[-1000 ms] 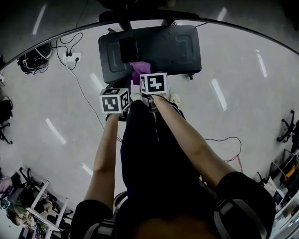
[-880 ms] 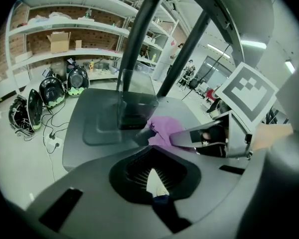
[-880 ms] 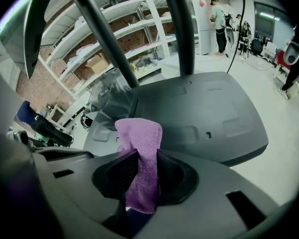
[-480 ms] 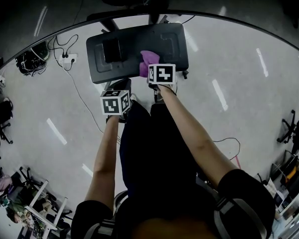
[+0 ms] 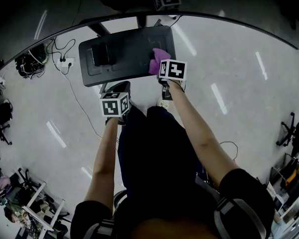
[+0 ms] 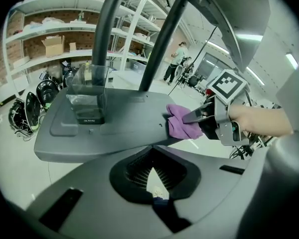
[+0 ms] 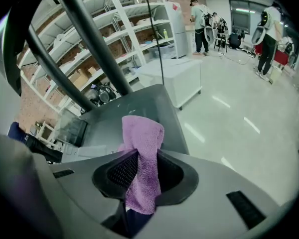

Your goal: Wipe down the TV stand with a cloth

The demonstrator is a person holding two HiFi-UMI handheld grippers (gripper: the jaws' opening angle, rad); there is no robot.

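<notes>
The TV stand's dark grey base (image 5: 124, 54) lies on the floor ahead of me, with two slanted poles (image 7: 89, 39) rising from it. My right gripper (image 5: 162, 66) is shut on a purple cloth (image 5: 158, 60) and presses it onto the base near its right end. The cloth (image 7: 142, 153) hangs bunched between the jaws, over the base (image 7: 139, 106). My left gripper (image 5: 117, 89) hovers short of the base's near edge, jaws together with nothing in them. From the left gripper view (image 6: 152, 169) I see the cloth (image 6: 182, 123) and the right gripper (image 6: 199, 119).
A clear box (image 6: 89, 96) stands on the left part of the base. Cables and a power strip (image 5: 65, 59) lie on the floor to the left. A white cabinet (image 7: 174, 76), shelving (image 6: 45, 39) and people stand farther off.
The right gripper has slid the cloth rightward along the base, from about its middle to near its right end. The left gripper has stayed by the near edge.
</notes>
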